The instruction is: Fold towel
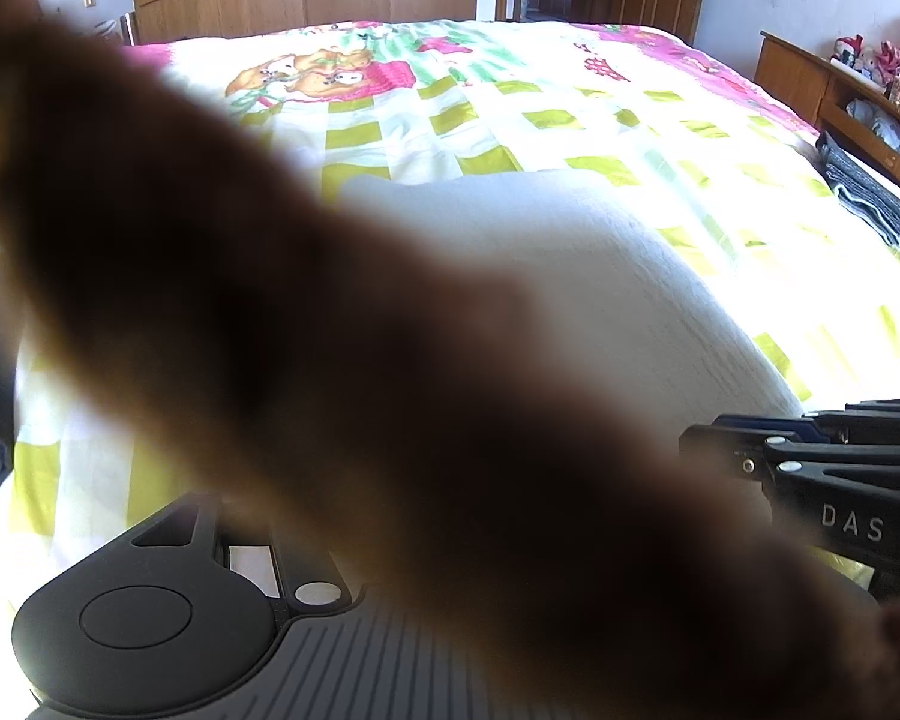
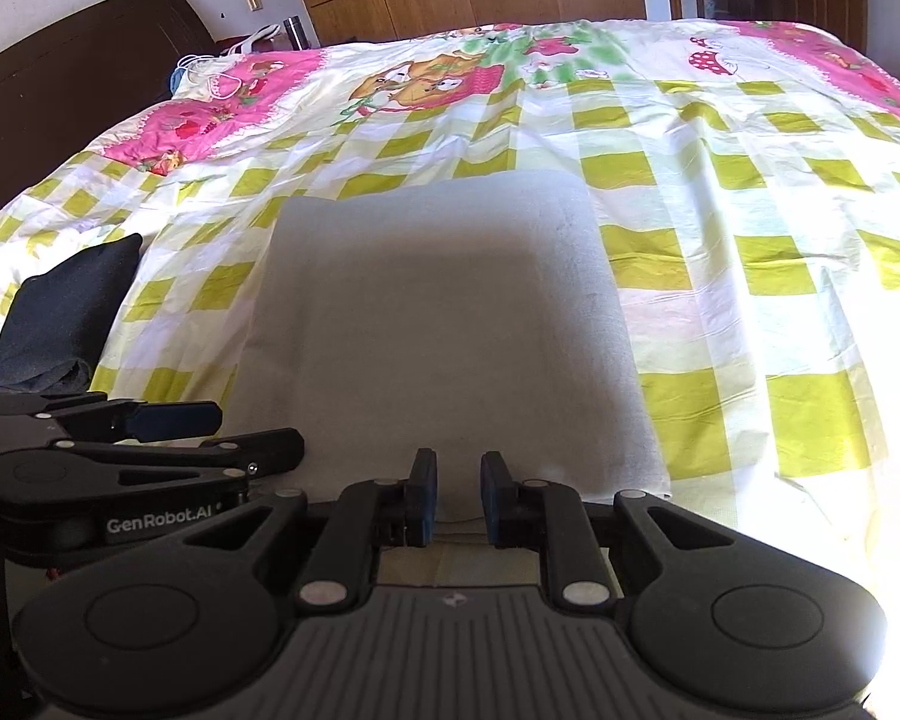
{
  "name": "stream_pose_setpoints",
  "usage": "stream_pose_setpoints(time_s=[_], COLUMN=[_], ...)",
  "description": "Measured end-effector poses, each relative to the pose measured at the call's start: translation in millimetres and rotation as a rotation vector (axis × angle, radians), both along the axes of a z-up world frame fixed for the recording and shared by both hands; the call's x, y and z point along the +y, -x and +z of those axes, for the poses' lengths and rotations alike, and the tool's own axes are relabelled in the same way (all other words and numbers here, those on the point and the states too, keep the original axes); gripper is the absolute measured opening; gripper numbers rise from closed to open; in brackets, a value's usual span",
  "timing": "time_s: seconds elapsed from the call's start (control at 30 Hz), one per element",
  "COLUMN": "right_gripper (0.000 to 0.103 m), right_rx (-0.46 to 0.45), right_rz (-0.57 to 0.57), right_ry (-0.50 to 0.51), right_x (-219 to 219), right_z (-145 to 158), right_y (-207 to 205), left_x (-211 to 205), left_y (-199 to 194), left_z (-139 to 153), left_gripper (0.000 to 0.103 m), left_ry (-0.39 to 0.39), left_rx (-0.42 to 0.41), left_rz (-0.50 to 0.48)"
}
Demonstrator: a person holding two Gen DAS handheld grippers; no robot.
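**Towel flat on bed, both grippers at its near edge**

Left wrist view: a blurred brown shape, likely cloth or a finger right at the lens, runs from 10 o'clock to 5 o'clock and hides the left gripper's own tips, so I cannot tell here how they stand. Beyond it the towel (image 1: 570, 276) lies on the bed (image 1: 570, 114), and the right gripper (image 1: 699, 450) enters at 3 o'clock. A dark folded pile (image 1: 870, 192) sits at 2 o'clock, probably finished work kept aside.

Right wrist view: the towel (image 2: 444, 324) lies flat and square at centre. The right gripper (image 2: 459, 495) has its jaws narrowly apart at 6 o'clock, the near edge apparently between them though no pinch shows. The left gripper (image 2: 264, 426) reaches in sideways from 9 o'clock, fingers spread, nothing visibly held. Both sit low at that edge, I judge, to lift it for a fold. A dark cloth (image 2: 60, 312) lies at 9 o'clock.
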State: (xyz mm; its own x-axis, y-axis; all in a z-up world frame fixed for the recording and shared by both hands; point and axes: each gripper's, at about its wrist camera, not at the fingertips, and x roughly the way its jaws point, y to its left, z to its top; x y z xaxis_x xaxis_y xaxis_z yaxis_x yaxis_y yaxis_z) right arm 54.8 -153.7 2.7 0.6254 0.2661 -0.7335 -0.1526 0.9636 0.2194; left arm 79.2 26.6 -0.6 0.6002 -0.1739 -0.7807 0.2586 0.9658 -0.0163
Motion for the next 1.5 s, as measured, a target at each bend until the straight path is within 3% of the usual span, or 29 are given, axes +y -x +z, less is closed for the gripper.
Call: stream_pose_setpoints(time_s=[0.2,0.6,0.77,1.0,1.17,1.5], right_gripper=[0.033,0.033,0.033,0.033,0.033,0.033], right_rx=[-0.018,-0.017,-0.013,-0.01,-0.008,-0.003], right_rz=[0.015,-0.041,-0.049,-0.046,-0.031,-0.029], right_ry=[0.064,0.066,0.072,0.085,0.103,0.122], right_x=[6,-7,-8,-5,1,6], right_z=[-2,-6,-7,-8,-11,-15], right_y=[6,10,12,16,19,17], left_x=[2,3,2,-9,-7,-2], left_y=[3,18,26,35,36,36], left_z=[-10,-4,-7,-3,-6,-7], left_gripper=[0.06,0.063,0.073,0.091,0.091,0.097], left_ry=[-0.012,0.018,0.022,-0.054,0.008,0.044], left_rx=[0.024,-0.006,-0.016,-0.087,-0.051,-0.046], left_rz=[0.01,0.055,0.062,0.053,0.045,0.082])
